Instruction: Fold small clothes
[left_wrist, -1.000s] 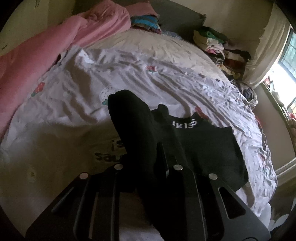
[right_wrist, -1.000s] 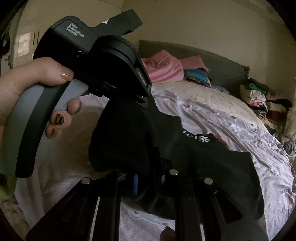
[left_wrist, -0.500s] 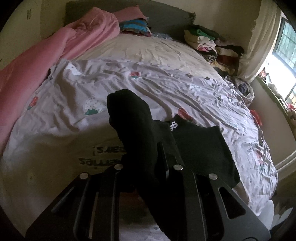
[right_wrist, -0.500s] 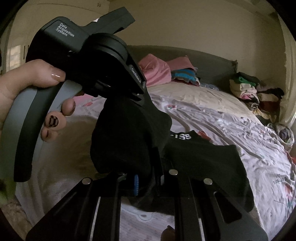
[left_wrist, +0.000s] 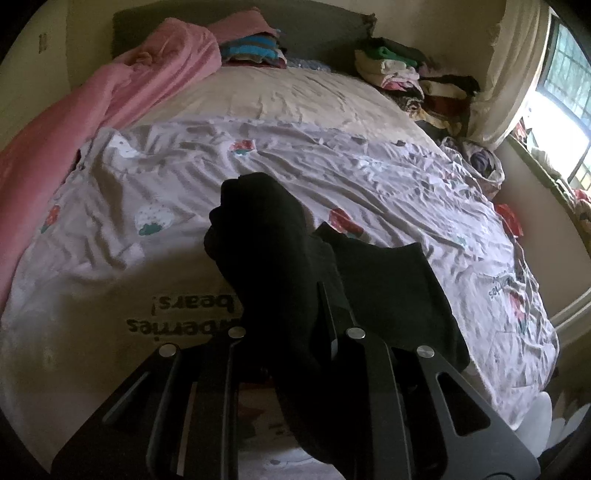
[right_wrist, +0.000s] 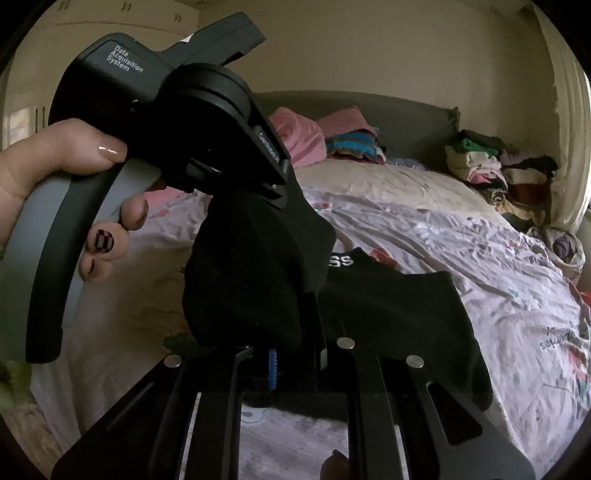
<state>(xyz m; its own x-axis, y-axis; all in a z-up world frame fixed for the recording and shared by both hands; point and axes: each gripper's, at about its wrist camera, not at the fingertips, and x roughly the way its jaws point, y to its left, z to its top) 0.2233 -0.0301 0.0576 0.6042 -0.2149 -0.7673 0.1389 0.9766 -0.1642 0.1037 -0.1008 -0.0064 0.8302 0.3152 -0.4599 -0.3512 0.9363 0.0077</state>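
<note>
Both grippers pinching black garment (left_wrist: 388, 288): L gripper (left_wrist: 295, 332) and R gripper (right_wrist: 295, 347) pressed on bunched near edge, rest draped on bed sheet (left_wrist: 369, 173). Risk: thin bite slips mid-fold, or uneven pull skews the fold w/ cloth bunching.

Black garment (left_wrist: 388, 288) with white lettering hangs bunched above bed.

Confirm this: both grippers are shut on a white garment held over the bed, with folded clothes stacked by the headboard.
Wrong colour. The garment is black, as the left wrist view shows. Otherwise correct: left gripper and right gripper are shut on it over the bed, folded clothes by the headboard.
</note>
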